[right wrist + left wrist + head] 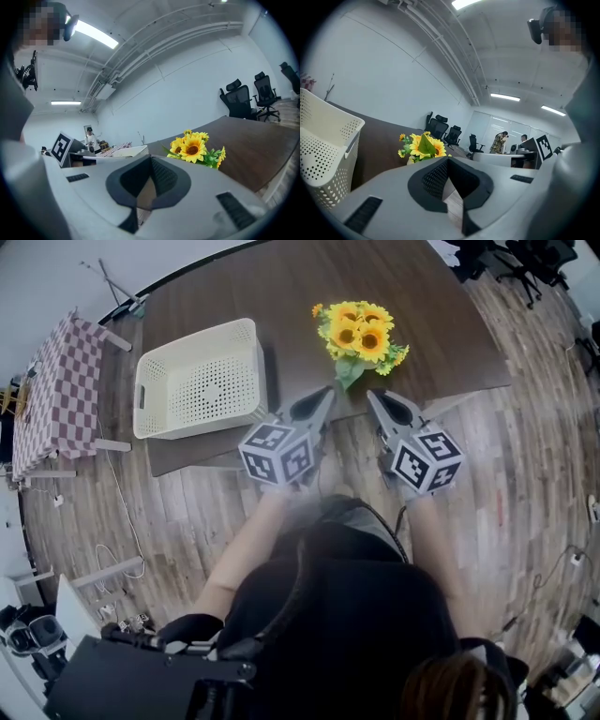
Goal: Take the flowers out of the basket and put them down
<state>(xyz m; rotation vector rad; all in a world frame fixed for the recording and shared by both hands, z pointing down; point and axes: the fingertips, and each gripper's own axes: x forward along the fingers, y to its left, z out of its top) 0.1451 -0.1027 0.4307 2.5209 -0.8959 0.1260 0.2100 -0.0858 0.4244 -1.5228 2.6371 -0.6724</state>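
The left gripper and the right gripper both have their fingers pressed together, with nothing between them. They hover just in front of the flowers, one at each side of the stem end, near it but not touching. The flowers lie on the table, outside the basket. The basket stands to the left of the flowers and looks empty. So the task seems done; I judge that only drawing the grippers back is left.
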